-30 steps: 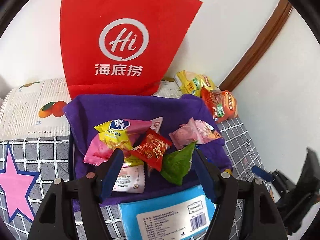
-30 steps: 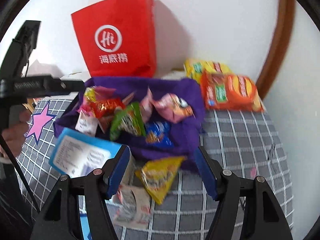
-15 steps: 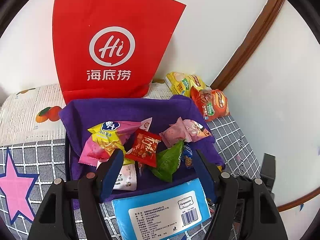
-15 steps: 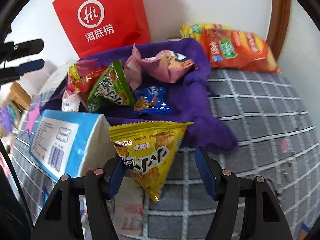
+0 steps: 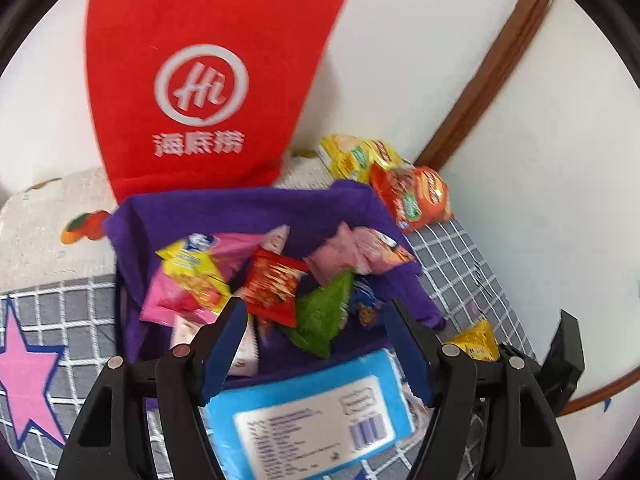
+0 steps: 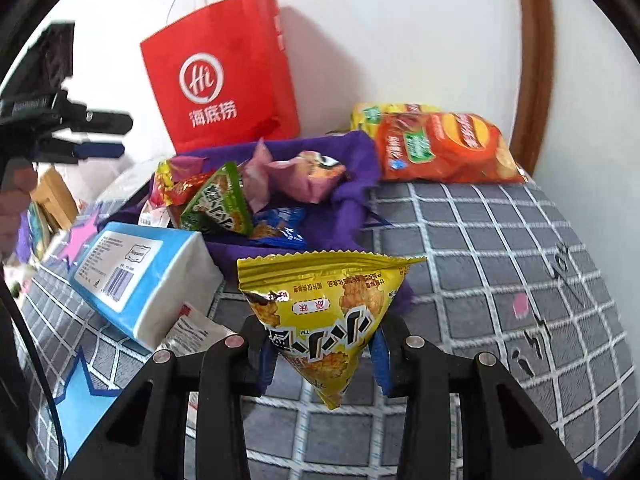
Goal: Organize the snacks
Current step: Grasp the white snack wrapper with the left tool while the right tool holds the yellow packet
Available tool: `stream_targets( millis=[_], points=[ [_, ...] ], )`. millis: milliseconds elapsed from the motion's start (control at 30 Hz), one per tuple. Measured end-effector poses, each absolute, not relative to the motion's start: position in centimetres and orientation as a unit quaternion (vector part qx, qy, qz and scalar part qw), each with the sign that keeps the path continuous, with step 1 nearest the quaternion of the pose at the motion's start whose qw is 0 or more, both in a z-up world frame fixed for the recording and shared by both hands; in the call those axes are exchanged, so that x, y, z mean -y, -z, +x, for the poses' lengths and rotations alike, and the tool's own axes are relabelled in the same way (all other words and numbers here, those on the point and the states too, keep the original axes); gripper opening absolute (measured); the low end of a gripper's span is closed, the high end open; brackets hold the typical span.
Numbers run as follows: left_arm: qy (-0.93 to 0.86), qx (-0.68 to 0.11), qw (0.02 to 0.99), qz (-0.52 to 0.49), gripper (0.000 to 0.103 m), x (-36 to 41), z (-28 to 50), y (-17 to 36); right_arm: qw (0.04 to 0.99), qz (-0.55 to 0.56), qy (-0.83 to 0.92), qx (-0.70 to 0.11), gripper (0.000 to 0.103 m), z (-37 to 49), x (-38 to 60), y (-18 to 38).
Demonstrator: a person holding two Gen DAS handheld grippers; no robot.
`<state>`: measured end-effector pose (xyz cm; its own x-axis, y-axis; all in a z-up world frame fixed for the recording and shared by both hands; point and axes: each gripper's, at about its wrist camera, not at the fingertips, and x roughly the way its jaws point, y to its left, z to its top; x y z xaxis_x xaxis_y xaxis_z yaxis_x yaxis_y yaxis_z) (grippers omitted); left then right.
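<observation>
Yellow snack packet (image 6: 320, 320) sits pinched, seemingly firmly, between the right hand-held gripper (image 6: 324, 356) fingers.

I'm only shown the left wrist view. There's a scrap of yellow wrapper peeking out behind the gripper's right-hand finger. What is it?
Observer: A yellow triangular snack packet. The right gripper is shut on it.
Visitor: Is it inside that purple cloth with the other snacks?
Observer: No. In the right wrist view it is on the near side of the purple cloth, in front of the checked cover.
Visitor: Is anything hiding beside the blue tissue pack?
Observer: Yes, a small white sachet lies on the checked cover at the white end of the tissue pack.
</observation>
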<state>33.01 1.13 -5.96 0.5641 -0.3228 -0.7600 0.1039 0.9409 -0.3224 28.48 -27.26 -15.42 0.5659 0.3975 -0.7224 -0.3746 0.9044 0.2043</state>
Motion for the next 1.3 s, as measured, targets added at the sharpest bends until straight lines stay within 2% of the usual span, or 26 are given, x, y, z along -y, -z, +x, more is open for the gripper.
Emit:
stream_targets(
  millis=[100, 300, 733, 1033, 1267, 1300],
  points=[
    [0.132, -0.456, 0.873, -0.109, 0.069, 0.6, 32.5, 6.3, 0.882, 0.045, -0.222, -0.412, 0.039, 28.8, 28.4, 16.1],
    [0.128, -0.459, 0.876, -0.074, 0.069, 4.0, 30.7, 6.9, 0.883, -0.011, -0.203, -0.423, 0.039, 28.3, 27.4, 16.8],
    [0.15, -0.468, 0.87, -0.033, 0.068, 9.2, 22.2, 9.5, 0.895, 0.008, -0.185, -0.405, 0.039, 26.9, 30.7, 15.8],
    [0.136, -0.493, 0.859, 0.003, 0.067, 12.9, 20.9, 12.6, 0.891, 0.041, -0.189, -0.411, 0.039, 26.6, 33.0, 16.3],
    [0.115, -0.489, 0.863, -0.051, 0.047, 11.9, 22.2, 14.2, 0.884, 0.066, -0.178, -0.428, 0.039, 26.9, 33.8, 16.9],
    [0.113, -0.492, 0.861, -0.057, 0.046, 11.9, 22.5, 14.6, 0.884, 0.067, -0.178, -0.427, 0.039, 26.9, 33.8, 16.9]
  ],
)
